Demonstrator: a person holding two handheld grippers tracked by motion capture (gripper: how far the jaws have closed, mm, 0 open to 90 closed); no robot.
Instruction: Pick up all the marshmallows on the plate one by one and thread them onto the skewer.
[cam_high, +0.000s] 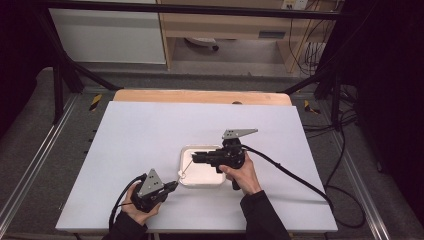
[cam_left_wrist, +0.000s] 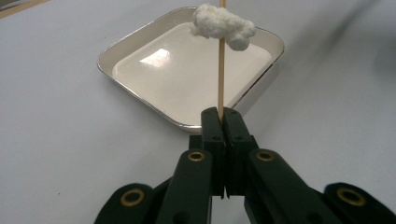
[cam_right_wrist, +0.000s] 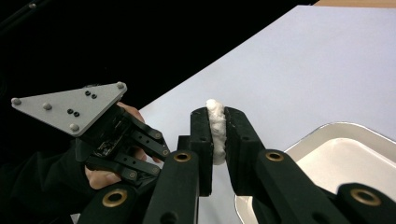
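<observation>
The left tool (cam_left_wrist: 223, 122) has its black jaws pressed together on the lower end of a thin wooden skewer (cam_left_wrist: 221, 79), which rises straight up from between them in the left gripper view. Near the top of that stick sits a lumpy white piece of soft, fluffy material (cam_left_wrist: 223, 25), threaded on the skewer above the shallow square white tray with a silvery rim (cam_left_wrist: 135, 95). In the right gripper view, the right tool (cam_right_wrist: 217, 135) is clamped on this white lump (cam_right_wrist: 216, 130), the piece squeezed narrow between the two pads.

From the high view, the left tool (cam_high: 172, 187) lies low near the front left of the white counter (cam_high: 140, 135), just beside the tray (cam_high: 186, 152), and the skewer (cam_high: 186, 165) slants up across the tray's left part toward the right tool (cam_high: 195, 158), which points left over the tray. The lump is too small there to make out with confidence.
</observation>
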